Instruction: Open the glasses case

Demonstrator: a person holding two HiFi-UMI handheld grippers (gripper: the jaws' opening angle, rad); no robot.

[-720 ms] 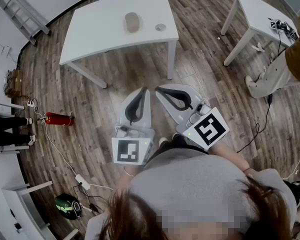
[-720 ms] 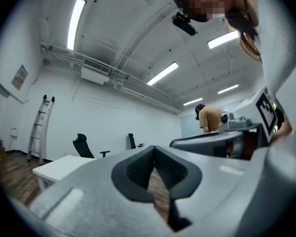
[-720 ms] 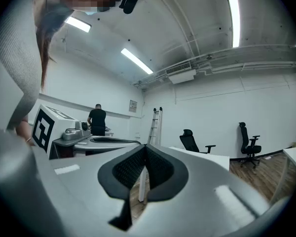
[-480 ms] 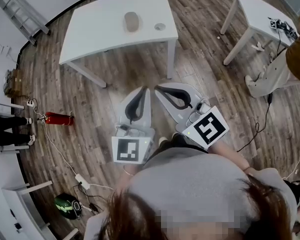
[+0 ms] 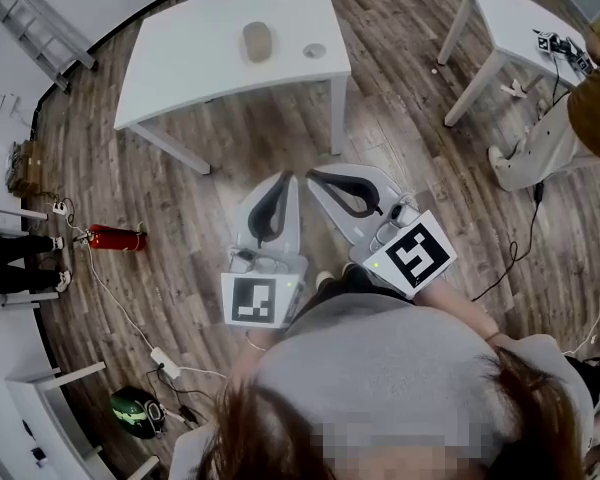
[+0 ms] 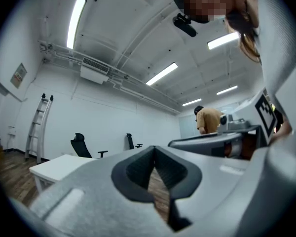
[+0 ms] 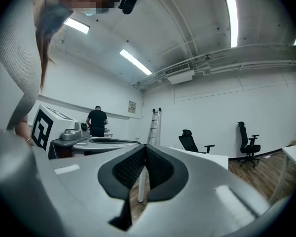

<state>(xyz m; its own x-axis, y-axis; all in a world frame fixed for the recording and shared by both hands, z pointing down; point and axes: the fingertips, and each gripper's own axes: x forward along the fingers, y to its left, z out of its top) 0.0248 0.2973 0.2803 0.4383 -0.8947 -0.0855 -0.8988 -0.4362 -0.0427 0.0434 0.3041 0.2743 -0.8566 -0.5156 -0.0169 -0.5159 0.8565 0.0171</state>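
Note:
A beige oval glasses case (image 5: 256, 41) lies closed on a white table (image 5: 200, 63) well ahead of me, with a small round disc (image 5: 314, 51) to its right. Both grippers hang over the wooden floor, close to my body and far short of the table. My left gripper (image 5: 281, 184) is shut with nothing in it; in its own view the jaw tips (image 6: 154, 150) meet. The right gripper (image 5: 316, 179) is shut and empty too, tips together (image 7: 144, 148). The case does not show in either gripper view.
A second white table (image 5: 520, 23) stands at the right, with a person in a tan top (image 5: 592, 98) beside it. A red fire extinguisher (image 5: 117, 238) and cables lie on the floor at the left. A ladder (image 5: 35, 23) leans at the far left.
The table and case have slid slightly up and left in the head view. Both grippers stay shut in about the same place.

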